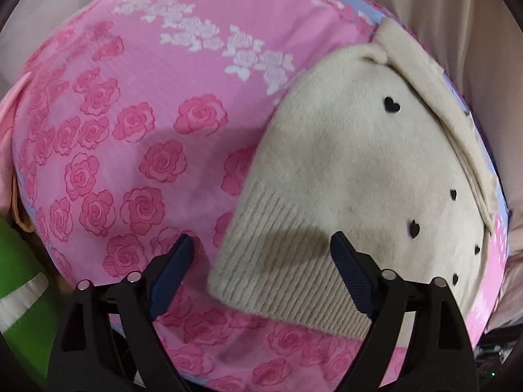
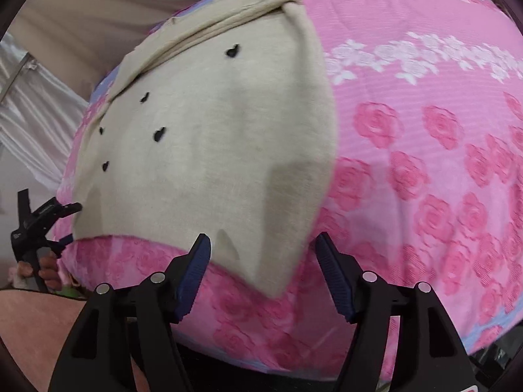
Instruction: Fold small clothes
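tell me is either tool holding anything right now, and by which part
Nothing is held. The left tool and the right tool both stand open above the cream knitted garment with small black hearts, pads clear of it, on the pink rose-patterned cloth.

Cream fuzzy knit garment [image 1: 353, 170] dotted with small black hearts [image 1: 391, 104], ribbed along one hem. Beneath it, pink quilted cover [image 1: 157, 104] printed with deep-pink outlined roses, crossed by a band of white roses [image 1: 248, 55], edged in pale lilac-blue. Black plastic gripper frames with dark blue ridged pads [image 2: 333, 277]. Bright green object with a white stripe [image 1: 23, 281] at the left wrist view's edge.
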`<state>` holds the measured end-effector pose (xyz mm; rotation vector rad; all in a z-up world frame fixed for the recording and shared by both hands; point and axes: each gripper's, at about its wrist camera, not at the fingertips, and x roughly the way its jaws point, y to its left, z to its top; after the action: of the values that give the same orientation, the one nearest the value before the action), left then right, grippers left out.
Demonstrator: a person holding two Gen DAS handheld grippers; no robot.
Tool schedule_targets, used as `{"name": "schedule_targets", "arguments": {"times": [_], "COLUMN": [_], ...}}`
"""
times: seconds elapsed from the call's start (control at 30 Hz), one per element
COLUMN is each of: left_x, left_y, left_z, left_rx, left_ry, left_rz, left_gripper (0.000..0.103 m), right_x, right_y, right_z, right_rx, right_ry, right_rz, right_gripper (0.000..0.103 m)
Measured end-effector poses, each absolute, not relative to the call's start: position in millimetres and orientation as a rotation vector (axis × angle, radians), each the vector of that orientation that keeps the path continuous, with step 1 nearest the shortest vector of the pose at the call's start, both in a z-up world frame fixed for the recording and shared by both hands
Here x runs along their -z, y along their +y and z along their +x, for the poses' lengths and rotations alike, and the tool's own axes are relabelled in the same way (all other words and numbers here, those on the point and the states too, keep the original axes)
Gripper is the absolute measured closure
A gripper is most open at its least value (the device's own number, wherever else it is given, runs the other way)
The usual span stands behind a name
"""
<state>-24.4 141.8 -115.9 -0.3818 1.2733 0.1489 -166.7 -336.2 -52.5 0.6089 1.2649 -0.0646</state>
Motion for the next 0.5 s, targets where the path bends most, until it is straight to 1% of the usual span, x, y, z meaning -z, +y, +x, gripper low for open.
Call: {"name": "schedule_targets", "arguments": {"times": [0.03,0.07,0.1,0.13,0.17,0.2,0.27,0.37,0.5], "left_x": [116,116,114,112,111,112,108,92,74], "left_y": [140,140,139,139,138,139,144,143,135], "left_z": [-24,-23,-23,-21,-20,-16,-17,-23,-42], "left_rx": [-0.151,-0.148,-0.137,-0.115,-0.093,-0.050,-0.036,-0.004,0.057], "left_ry": [1.273,1.270,1.262,1.267,1.274,1.289,1.294,1.289,1.320], "left_rz": [-0.379,-0.382,-0.392,-0.403,-0.415,-0.452,-0.503,-0.508,-0.499], "left_gripper": [0.021,0.025,0.043,0.062,0.074,0.088,0.090,0.091,0.092], "right_x": [54,54,55,57,60,60,49,20,-1], "right_y": [-334,-334,-334,-336,-339,-343,-346,-357,-370], "right_z": [-163,-160,-157,-153,-150,-150,-149,-154,-174], "right_rx": [0.060,0.058,0.053,0.040,0.032,0.033,0.037,0.049,0.077], "right_ry": [1.257,1.250,1.245,1.248,1.265,1.261,1.239,1.219,1.267], "right_rz": [0.614,0.620,0.633,0.650,0.681,0.707,0.683,0.645,0.577], "right_gripper": [0.037,0.037,0.042,0.053,0.095,0.094,0.095,0.096,0.097]}}
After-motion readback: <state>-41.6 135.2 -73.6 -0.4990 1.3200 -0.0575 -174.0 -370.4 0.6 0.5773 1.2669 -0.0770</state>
